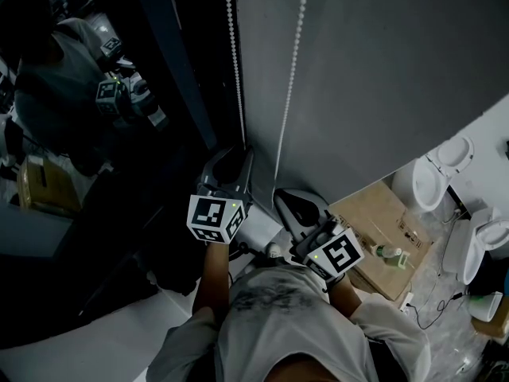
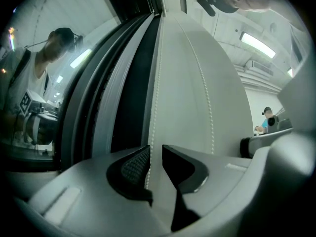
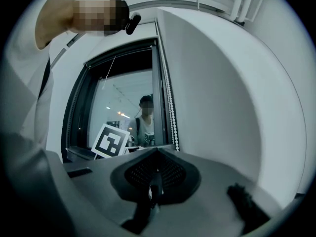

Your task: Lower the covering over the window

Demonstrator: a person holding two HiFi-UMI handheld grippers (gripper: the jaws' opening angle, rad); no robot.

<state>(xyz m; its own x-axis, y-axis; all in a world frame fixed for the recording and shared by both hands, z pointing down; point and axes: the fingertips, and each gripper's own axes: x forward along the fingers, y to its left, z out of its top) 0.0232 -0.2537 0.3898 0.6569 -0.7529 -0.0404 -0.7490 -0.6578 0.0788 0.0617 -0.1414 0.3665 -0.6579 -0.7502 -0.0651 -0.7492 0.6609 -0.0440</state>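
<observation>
Blind (image 1: 382,70) top cut off | left gripper (image 2: 156,154) parted, bead chain (image 2: 154,107) between | right gripper (image 3: 157,154) clenched

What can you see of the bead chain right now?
The chain is small white beads, plastic by the look, hanging in two strands against the grey blind, beside the dark window frame. One strand runs between the left gripper's jaws, which stand apart and do not press it. The other drops toward the shut right gripper; whether that holds it is unclear.
</observation>
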